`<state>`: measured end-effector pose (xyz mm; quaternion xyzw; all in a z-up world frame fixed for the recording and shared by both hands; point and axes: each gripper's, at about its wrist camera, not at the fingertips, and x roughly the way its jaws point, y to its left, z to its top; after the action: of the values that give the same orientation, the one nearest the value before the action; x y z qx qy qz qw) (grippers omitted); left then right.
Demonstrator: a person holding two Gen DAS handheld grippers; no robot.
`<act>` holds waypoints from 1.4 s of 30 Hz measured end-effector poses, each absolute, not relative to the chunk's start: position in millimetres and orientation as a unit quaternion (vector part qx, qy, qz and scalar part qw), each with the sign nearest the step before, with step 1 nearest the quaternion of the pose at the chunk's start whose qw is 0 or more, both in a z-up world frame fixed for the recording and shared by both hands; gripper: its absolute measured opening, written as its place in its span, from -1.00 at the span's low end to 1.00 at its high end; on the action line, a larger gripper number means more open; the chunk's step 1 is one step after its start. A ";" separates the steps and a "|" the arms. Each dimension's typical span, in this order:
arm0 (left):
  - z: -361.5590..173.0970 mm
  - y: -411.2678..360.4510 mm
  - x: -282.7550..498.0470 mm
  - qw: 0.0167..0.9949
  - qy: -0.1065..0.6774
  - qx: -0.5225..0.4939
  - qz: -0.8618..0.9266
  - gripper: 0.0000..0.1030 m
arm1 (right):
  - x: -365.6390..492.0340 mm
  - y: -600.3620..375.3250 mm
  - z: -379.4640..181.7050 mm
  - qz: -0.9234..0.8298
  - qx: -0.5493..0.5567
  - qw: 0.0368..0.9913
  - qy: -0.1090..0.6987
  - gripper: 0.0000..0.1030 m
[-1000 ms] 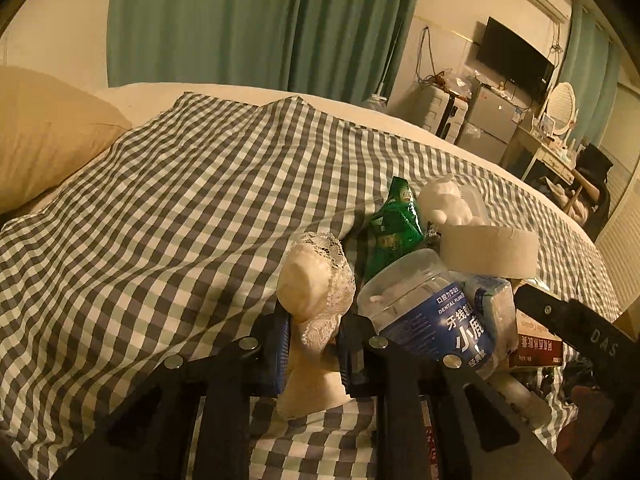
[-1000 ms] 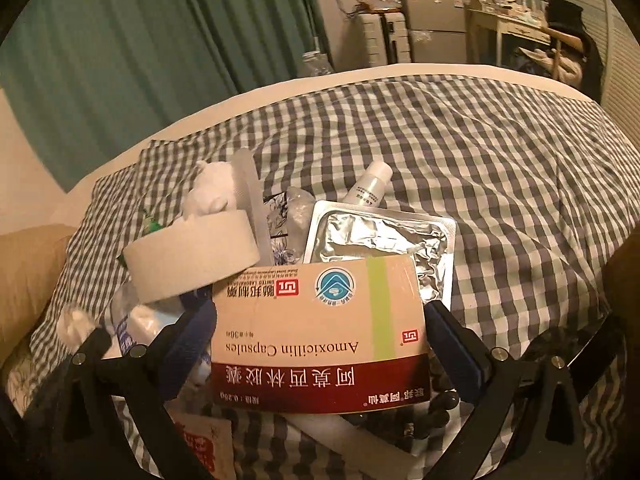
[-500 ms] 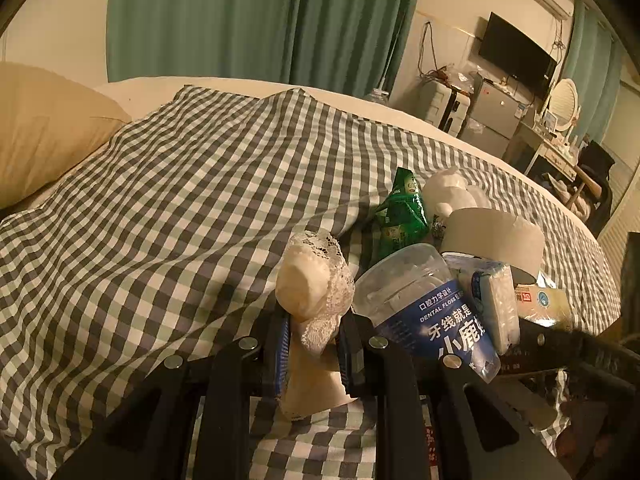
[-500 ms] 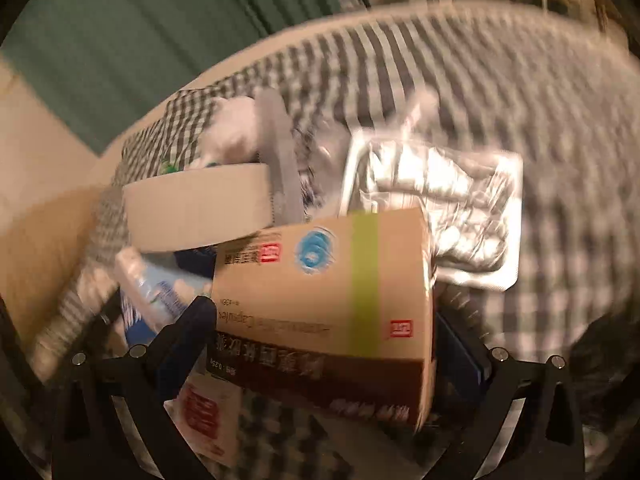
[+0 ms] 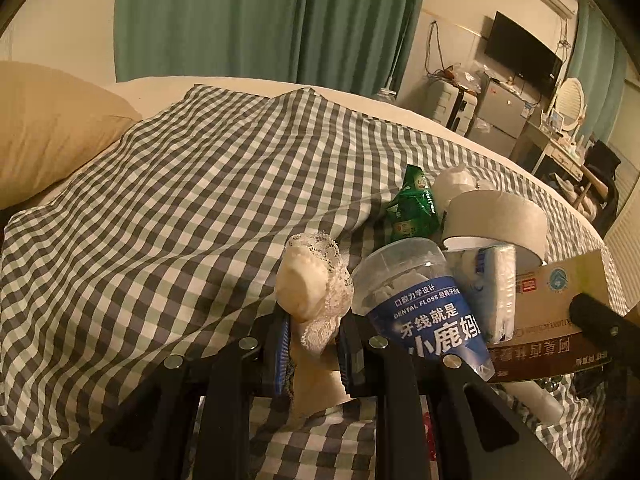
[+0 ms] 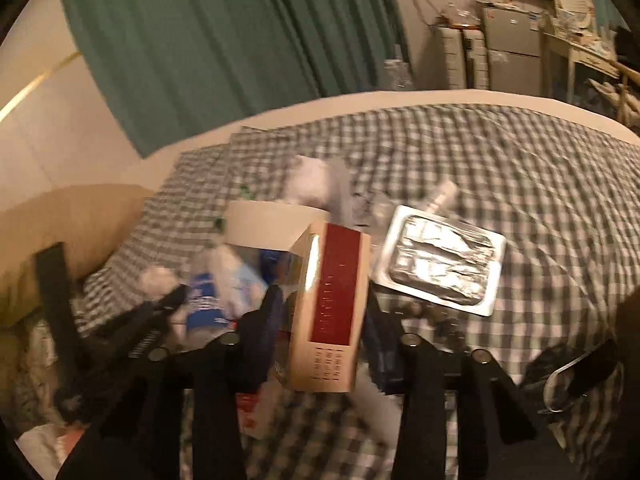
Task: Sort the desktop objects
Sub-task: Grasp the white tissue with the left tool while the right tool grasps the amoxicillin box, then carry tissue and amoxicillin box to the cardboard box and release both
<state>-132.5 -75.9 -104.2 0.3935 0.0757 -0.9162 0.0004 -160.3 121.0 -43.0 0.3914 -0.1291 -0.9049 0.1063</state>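
My left gripper (image 5: 312,344) is shut on a cream lace-trimmed pouch (image 5: 310,292) and holds it over the checked bedspread (image 5: 180,200). Just right of it lie a dental floss tub (image 5: 416,304), a tape roll (image 5: 496,220) and a green packet (image 5: 412,208). My right gripper (image 6: 324,320) is shut on an amoxicillin box (image 6: 332,304), now turned on edge with its red side up; the box also shows in the left wrist view (image 5: 556,320). The right wrist view is blurred.
A foil blister pack (image 6: 440,264) and a small white tube (image 6: 442,196) lie to the right of the pile. A beige pillow (image 5: 48,128) is at the left. Green curtains (image 5: 260,20) and furniture stand beyond the bed.
My right gripper has lifted the amoxicillin box and rolled it from flat to on edge, swinging left. My left gripper has held still with the pouch.
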 end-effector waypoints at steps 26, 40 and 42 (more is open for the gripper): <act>-15.2 -40.9 -64.8 -0.040 0.073 0.348 -0.934 -0.63 | -98.0 138.2 26.6 -0.911 0.355 0.120 -0.173 -0.45; 123.0 125.6 5.0 -0.227 0.003 0.253 -0.940 -0.63 | 4.9 254.5 149.5 -0.950 0.264 0.019 -0.168 -0.45; 132.0 154.0 10.6 -0.248 -0.010 0.255 -0.935 -0.63 | 11.4 274.6 162.4 -0.950 0.267 0.005 -0.161 -0.45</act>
<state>10.6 154.0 132.0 0.2546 -0.0104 -0.9347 -0.2478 11.4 274.6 162.4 0.2665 -0.1610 -0.9503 0.0047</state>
